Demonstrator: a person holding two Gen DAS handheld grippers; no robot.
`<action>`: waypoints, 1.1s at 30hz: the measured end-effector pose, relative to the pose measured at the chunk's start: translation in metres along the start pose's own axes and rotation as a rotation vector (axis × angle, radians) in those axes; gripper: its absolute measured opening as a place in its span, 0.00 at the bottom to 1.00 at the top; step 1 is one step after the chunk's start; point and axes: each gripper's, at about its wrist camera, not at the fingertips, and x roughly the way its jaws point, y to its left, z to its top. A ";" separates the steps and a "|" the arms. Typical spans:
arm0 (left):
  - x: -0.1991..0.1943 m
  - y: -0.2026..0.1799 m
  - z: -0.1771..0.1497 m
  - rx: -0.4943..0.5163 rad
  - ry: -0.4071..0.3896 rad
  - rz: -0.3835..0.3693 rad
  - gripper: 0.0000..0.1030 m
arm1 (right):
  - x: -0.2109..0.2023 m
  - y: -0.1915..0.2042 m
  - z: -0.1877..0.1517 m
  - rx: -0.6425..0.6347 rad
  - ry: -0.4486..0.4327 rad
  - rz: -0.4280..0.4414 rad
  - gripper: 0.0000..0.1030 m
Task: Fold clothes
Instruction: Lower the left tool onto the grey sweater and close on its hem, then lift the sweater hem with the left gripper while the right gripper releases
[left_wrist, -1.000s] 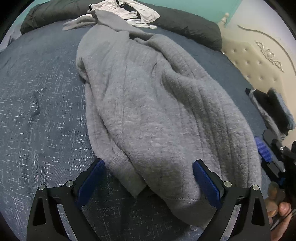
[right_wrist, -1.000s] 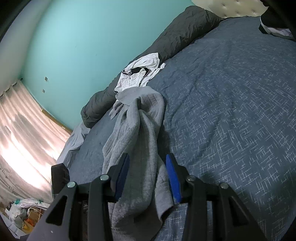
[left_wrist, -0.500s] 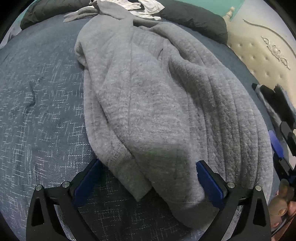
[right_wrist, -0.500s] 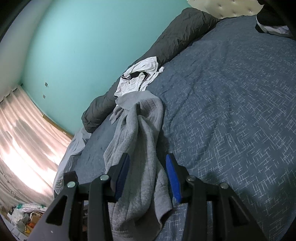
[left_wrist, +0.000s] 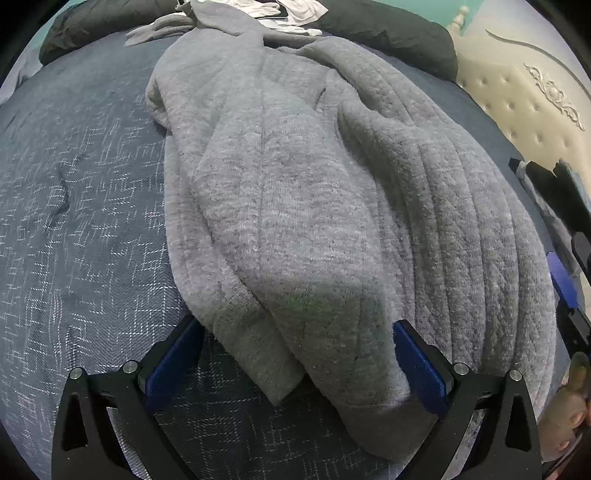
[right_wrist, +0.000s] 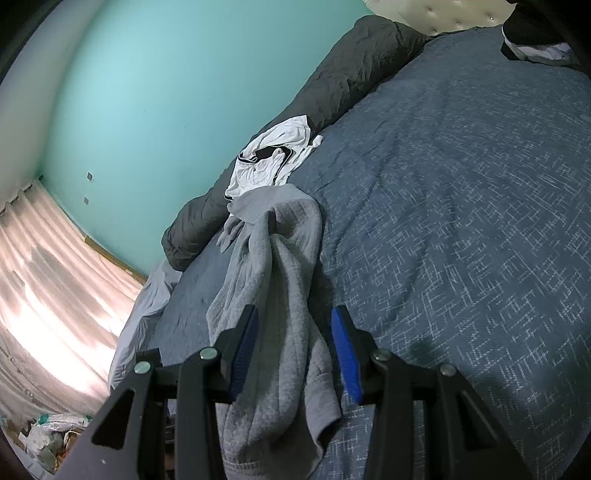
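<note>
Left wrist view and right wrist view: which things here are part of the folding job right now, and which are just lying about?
In the job:
- grey quilted sweatshirt, lying between both sets of open jaws
- left gripper
- right gripper
- blue patterned bedspread, the work surface

Lying about:
- white and black crumpled garment, possibly next
- dark grey rolled duvet
- cream tufted headboard

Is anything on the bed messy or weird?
Yes. The grey sweater lies bunched in long folds, not flat. Beyond it, a white garment sits crumpled against the dark duvet.
</note>
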 end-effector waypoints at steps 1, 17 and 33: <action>0.000 0.000 0.000 0.001 -0.005 0.000 1.00 | 0.000 0.000 0.000 0.002 -0.001 -0.001 0.40; -0.019 -0.012 -0.003 0.043 -0.054 0.008 0.62 | 0.002 -0.002 -0.002 0.004 0.009 -0.007 0.41; -0.074 -0.001 0.020 0.088 -0.147 -0.005 0.18 | 0.005 0.001 -0.006 -0.009 0.021 -0.017 0.41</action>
